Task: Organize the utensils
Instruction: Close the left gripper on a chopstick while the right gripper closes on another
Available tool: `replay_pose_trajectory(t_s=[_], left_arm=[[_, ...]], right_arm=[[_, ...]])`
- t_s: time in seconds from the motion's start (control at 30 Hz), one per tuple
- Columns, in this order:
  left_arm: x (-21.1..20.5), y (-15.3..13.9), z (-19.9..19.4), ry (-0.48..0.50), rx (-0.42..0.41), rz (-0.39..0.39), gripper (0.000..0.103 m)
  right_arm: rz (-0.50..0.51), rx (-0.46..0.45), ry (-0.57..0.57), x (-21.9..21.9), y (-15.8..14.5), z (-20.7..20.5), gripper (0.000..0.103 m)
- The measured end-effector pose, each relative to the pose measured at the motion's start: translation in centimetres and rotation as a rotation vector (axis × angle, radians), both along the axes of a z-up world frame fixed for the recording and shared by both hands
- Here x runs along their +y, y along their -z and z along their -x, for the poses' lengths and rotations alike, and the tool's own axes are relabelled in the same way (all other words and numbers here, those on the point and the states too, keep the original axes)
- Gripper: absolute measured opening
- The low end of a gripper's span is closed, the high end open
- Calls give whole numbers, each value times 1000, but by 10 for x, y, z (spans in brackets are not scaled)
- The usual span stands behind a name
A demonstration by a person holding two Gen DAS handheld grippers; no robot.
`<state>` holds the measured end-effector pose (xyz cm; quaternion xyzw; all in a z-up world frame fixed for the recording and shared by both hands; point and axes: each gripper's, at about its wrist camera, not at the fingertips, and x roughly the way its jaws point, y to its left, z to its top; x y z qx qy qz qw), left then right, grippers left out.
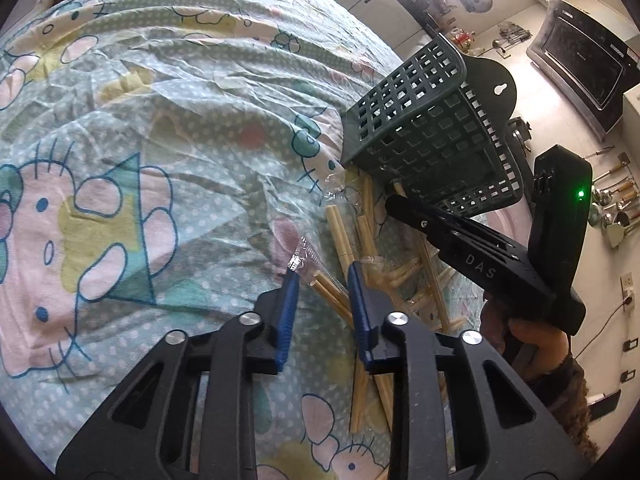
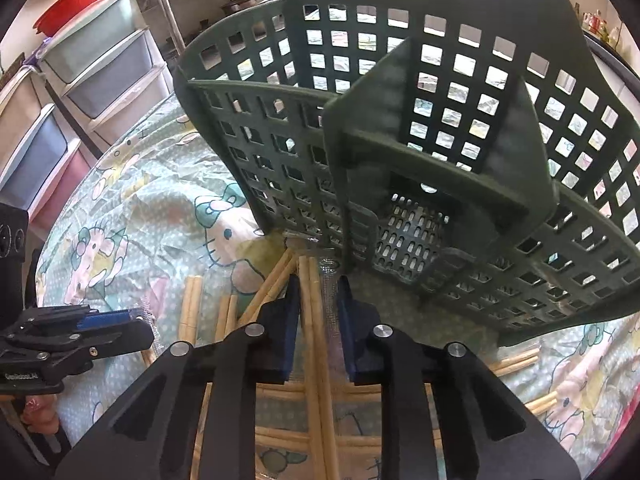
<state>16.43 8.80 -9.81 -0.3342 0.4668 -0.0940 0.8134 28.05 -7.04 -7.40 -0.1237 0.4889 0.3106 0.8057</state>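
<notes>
While your right gripper (image 2: 318, 304) stands with its jaws parted around 1 wrapped pair of chopsticks (image 2: 314, 320), not yet clenched, your left gripper (image 1: 324, 280) hangs released over other pairs (image 1: 344, 236) scattered on the tablecloth (image 1: 140, 140). These chopsticks lie just in front of the green basket (image 2: 400, 140), which tilts over them. You risk pinching only the slippery clear wrapper, so the sticks could slide out mid-lift. You could also knock the tilted basket, since its lower edge sits very near your right fingertips.

Left hand-held gripper (image 1: 323, 276) jaws parted, right hand-held gripper (image 2: 319, 286) jaws parted, angled downward
</notes>
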Motion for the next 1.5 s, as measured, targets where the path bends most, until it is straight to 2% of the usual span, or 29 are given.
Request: replay_pose_trajectory(t_s=[0.17,0.37,0.57,0.97,1.23,1.5], left_arm=[[-2,0,0,11,-8,-5,11],[2,-9,0,6,-44,-16,9],[21,-27,3,-42,-92,-40,7],[40,-92,22,-113,-267,-159,5],[15,-143,35,-63,-416,-225,2],[-10,-192,32,-12,-527,-239,2]], right_arm=[[-11,-20,4,-13,-9,3,9],[-36,-51,7,-22,-23,13,8],[-79,-89,16,-36,-46,23,8],[-196,-225,-2,-50,-110,60,8],[-274,-321,-6,-56,-151,76,7],[-373,-459,27,-78,-192,91,7]])
